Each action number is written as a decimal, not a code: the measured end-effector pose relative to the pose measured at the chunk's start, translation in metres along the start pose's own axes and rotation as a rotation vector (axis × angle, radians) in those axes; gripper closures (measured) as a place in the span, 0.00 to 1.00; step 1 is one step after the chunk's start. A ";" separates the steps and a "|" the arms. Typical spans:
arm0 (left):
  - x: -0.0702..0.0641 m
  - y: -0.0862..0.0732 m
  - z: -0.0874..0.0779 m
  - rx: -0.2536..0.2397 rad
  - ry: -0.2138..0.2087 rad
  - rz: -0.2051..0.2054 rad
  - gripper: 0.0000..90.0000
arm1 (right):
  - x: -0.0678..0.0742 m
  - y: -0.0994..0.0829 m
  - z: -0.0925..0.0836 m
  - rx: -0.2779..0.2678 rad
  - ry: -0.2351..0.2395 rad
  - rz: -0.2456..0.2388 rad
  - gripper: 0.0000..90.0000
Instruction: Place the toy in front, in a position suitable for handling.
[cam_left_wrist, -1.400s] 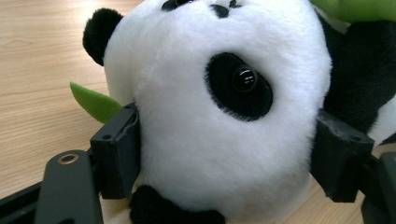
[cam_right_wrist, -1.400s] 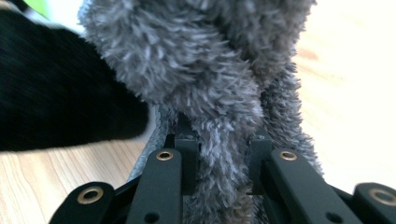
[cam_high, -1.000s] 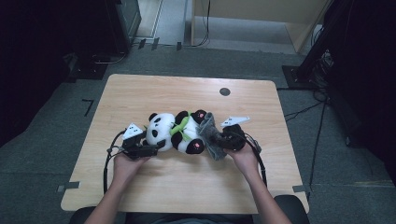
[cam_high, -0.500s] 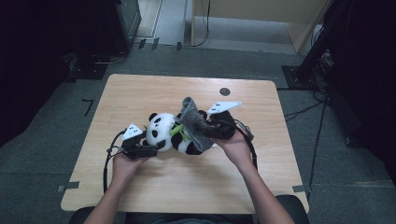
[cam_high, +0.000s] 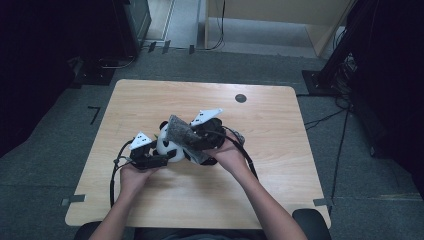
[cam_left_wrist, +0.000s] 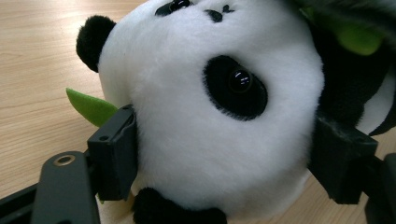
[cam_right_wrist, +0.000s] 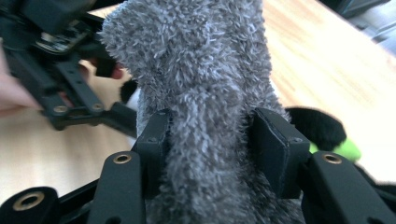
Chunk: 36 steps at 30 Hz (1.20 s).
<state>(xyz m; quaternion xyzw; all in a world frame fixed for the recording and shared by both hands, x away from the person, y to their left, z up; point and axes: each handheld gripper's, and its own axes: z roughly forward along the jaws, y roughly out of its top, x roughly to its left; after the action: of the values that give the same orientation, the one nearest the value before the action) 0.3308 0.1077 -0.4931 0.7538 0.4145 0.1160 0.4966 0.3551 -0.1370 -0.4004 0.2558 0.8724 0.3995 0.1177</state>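
Note:
A black-and-white panda plush (cam_high: 167, 145) lies on the wooden table (cam_high: 280, 165). My left gripper (cam_high: 167, 156) is shut on its head (cam_left_wrist: 219, 116). Both pads (cam_left_wrist: 114, 158) press into the white fur, and the jaws have just been closing. A green felt leaf (cam_left_wrist: 88, 107) pokes out beside the near pad. My right gripper (cam_high: 189, 142) hovers over the panda and holds a fluffy grey cloth (cam_high: 177, 130). The cloth (cam_right_wrist: 201, 70) is still pinched between the jaws of the right gripper (cam_right_wrist: 212, 149), which have just been opening.
A small dark round spot (cam_high: 240, 98) marks the table's far side. Cables trail from both grippers toward the near edge. The left gripper (cam_right_wrist: 60, 70) stands close behind the cloth in the right gripper view. Dark floor and equipment surround the table.
My right gripper has carried the grey cloth up and to the left, from beside the panda to above it. The left hand and the panda have stayed put.

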 end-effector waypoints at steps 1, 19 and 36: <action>0.000 0.000 0.000 0.000 -0.002 -0.006 0.24 | 0.000 0.001 0.003 0.002 -0.008 -0.012 0.59; -0.003 0.002 -0.002 0.005 0.022 -0.033 0.31 | 0.032 0.020 0.039 0.074 0.052 -0.092 0.84; 0.001 0.003 -0.001 -0.006 0.004 -0.078 0.34 | 0.008 -0.031 -0.014 0.148 0.087 -0.037 0.86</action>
<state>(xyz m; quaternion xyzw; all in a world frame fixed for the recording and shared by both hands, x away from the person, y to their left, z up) 0.3324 0.1083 -0.4904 0.7352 0.4443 0.0995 0.5022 0.3316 -0.1584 -0.4143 0.2300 0.9085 0.3422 0.0677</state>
